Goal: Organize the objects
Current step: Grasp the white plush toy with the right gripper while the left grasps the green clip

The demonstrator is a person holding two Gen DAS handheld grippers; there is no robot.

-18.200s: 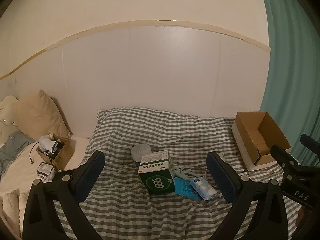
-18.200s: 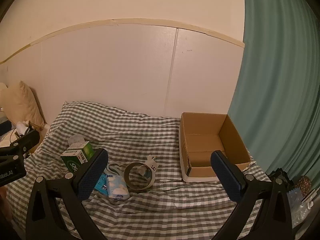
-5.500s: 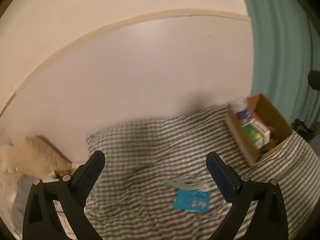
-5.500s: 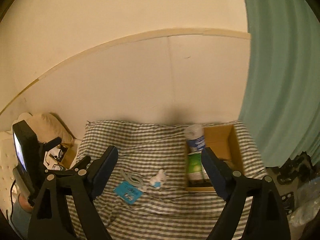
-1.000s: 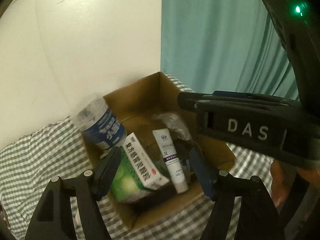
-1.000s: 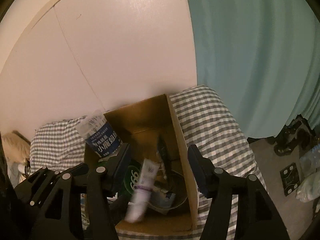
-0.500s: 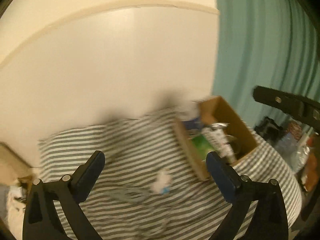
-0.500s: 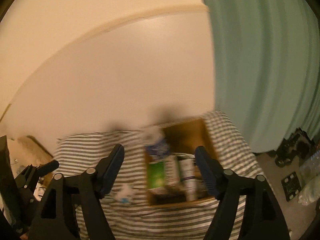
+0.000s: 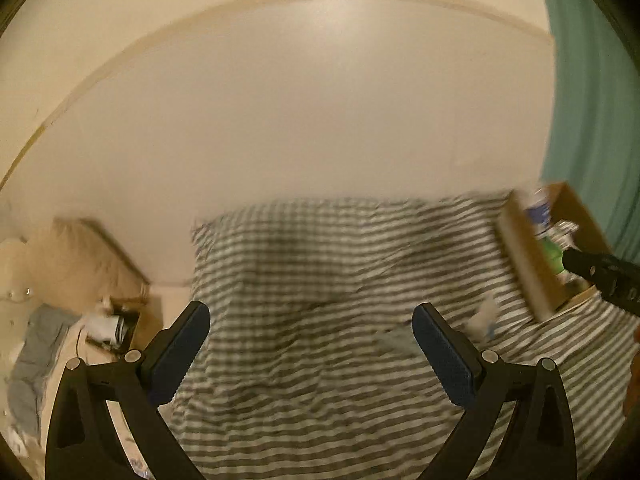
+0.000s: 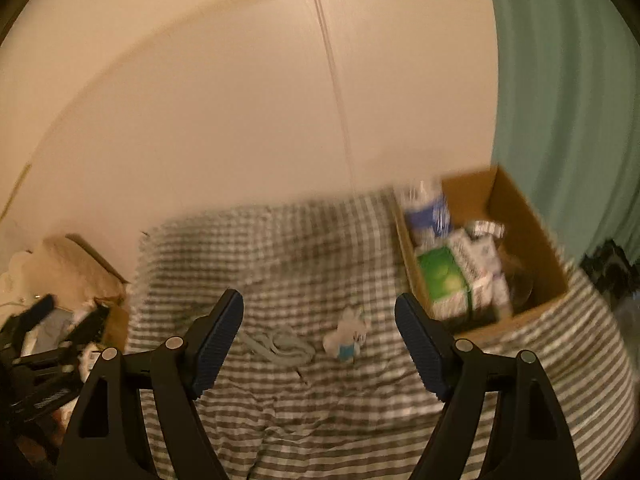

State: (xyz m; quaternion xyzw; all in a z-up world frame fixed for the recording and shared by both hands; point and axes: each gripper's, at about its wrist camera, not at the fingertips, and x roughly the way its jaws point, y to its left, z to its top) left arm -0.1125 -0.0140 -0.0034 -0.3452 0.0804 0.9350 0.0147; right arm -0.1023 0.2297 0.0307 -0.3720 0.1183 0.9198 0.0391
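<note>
A brown cardboard box (image 10: 516, 204) stands on the checked bedspread (image 10: 320, 400) at the right. It holds a water bottle (image 10: 428, 208), a green carton (image 10: 442, 274), a white tube and other items. It also shows blurred in the left wrist view (image 9: 524, 256). A small white and blue figure (image 10: 348, 336) and a coiled grey cable (image 10: 280, 344) lie on the spread between my right gripper's fingers. My right gripper (image 10: 320, 340) is open and empty above the bed. My left gripper (image 9: 312, 354) is open and empty above bare spread.
A pillow (image 9: 80, 264) and a small open box of clutter (image 9: 120, 324) sit at the left by the wall. A teal curtain (image 10: 568, 100) hangs at the right. The right gripper's body (image 9: 604, 276) crosses the left wrist view's right edge.
Both grippers have pulled back from the box and swung left over the bed. The tube that the right gripper held a second ago now lies in the box.
</note>
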